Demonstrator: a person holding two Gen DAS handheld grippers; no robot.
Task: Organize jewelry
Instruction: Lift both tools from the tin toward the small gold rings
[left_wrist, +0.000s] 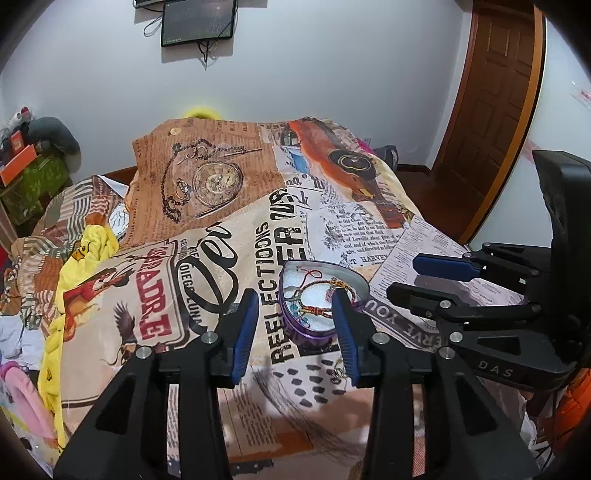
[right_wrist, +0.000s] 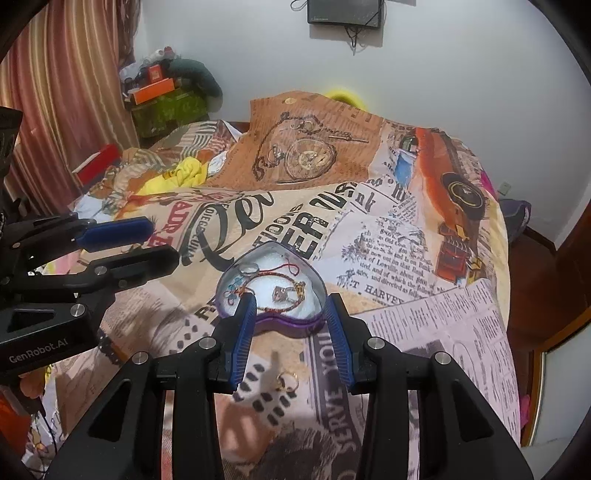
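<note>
Purple heart box (right_wrist: 273, 325), white lining; newsprint-collage bedspread (right_wrist: 388, 236); blue-padded black fingers (right_wrist: 243, 332).

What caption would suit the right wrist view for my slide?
Open right gripper above gold rings on the printed bedspread, facing a heart-shaped jewelry box.
</note>
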